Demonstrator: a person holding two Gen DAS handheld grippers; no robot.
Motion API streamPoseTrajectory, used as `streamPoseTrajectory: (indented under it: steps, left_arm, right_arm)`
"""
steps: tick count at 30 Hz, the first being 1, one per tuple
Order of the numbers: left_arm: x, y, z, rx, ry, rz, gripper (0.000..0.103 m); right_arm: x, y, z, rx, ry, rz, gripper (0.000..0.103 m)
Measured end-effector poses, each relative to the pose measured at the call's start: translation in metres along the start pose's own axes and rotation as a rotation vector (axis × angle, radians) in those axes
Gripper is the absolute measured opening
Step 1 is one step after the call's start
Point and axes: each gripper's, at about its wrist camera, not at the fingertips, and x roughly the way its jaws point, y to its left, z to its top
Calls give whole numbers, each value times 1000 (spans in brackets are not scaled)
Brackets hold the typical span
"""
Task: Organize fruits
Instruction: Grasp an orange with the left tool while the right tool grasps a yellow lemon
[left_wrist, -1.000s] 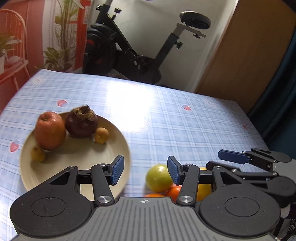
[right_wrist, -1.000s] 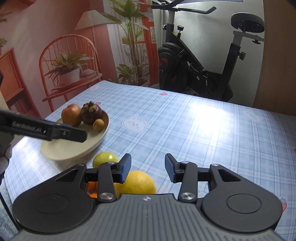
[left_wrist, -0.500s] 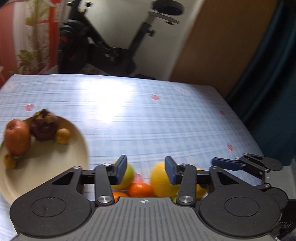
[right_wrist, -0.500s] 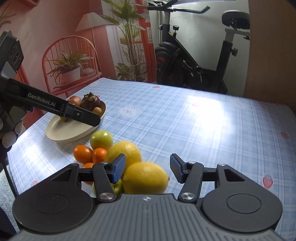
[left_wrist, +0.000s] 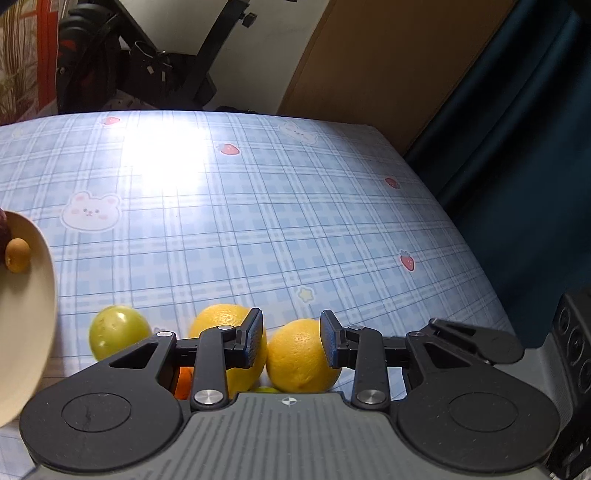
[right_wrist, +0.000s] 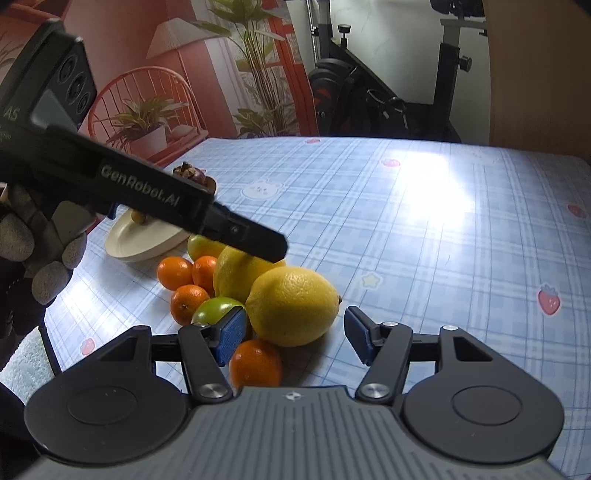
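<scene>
Near lemon (right_wrist: 292, 305) sat at the front of the loose fruit pile on the table (right_wrist: 424, 229), well short of the plate (right_wrist: 147, 240). Left gripper (left_wrist: 291, 338) jaws were apart, straddling that lemon without clamping; right gripper (right_wrist: 295, 338) jaws were apart and empty just behind it. Judged step: left grasp on lemon; next, close, lift, carry to plate.
</scene>
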Motion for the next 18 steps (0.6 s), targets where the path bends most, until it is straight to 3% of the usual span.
streamPoseTrajectory:
  steps: [14, 18]
  left_arm:
    - [21, -14, 9, 40, 73, 15, 36]
    - [22, -11, 11, 20, 72, 5, 36]
  right_arm:
    - [19, -22, 7, 113, 44, 81, 66]
    - [17, -16, 7, 31, 36, 48, 65]
